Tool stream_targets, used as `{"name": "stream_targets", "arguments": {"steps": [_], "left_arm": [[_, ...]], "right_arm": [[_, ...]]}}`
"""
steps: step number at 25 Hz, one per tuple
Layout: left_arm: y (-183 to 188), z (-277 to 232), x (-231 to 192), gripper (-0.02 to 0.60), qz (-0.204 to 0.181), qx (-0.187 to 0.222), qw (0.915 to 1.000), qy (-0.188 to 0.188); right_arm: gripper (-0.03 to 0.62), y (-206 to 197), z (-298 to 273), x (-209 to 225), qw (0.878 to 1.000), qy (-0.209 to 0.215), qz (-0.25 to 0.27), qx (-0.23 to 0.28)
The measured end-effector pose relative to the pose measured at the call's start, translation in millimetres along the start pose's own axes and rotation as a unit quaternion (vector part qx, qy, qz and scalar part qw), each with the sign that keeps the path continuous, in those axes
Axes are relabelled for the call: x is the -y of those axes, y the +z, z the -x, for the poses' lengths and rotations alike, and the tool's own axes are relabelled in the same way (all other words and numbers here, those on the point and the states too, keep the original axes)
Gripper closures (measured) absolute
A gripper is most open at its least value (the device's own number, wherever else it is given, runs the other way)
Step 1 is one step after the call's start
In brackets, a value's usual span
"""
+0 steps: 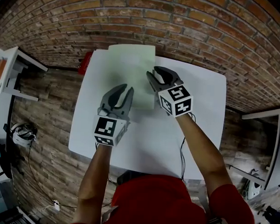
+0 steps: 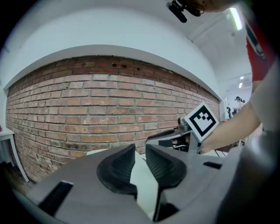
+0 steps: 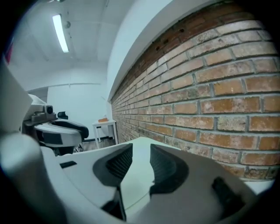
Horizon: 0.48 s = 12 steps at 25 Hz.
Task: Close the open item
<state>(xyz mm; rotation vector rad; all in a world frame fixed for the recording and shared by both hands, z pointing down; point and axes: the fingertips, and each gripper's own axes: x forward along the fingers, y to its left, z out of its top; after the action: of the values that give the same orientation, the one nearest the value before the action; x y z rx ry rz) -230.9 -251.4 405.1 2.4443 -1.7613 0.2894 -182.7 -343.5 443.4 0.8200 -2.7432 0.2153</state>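
A flat pale green item (image 1: 131, 70) lies at the back middle of the white table (image 1: 200, 102), reaching to its far edge by the brick wall; whether it is open or closed I cannot tell. My left gripper (image 1: 124, 90) hovers over its near left part, jaws a narrow gap apart with nothing between them. My right gripper (image 1: 153, 72) is held over the item's right edge, open and empty. In the left gripper view the left gripper (image 2: 140, 151) frames the pale green surface (image 2: 142, 177), with the right gripper's marker cube (image 2: 201, 120) beyond. The right gripper (image 3: 141, 151) points along the wall.
A red object (image 1: 86, 61) sits at the table's back left corner. A small white side table (image 1: 8, 68) stands on the wooden floor to the left. The brick wall (image 1: 179, 23) runs right behind the table. Cables and gear lie on the floor at left (image 1: 22, 132).
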Motion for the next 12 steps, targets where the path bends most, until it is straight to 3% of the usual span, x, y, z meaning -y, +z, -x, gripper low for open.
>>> {"name": "stream_targets", "arguments": {"steps": [6,12], "left_arm": [[20,20,1,0.527,0.016,0.028,0.9995,0.004],[46,44,7,0.555,0.028,0.066,0.9974,0.009]], "right_arm": [[0.528,39,36,-30,0.998,0.021,0.011,0.065],[0.545,70,70,-64,0.991,0.059,0.022,0.117]]}}
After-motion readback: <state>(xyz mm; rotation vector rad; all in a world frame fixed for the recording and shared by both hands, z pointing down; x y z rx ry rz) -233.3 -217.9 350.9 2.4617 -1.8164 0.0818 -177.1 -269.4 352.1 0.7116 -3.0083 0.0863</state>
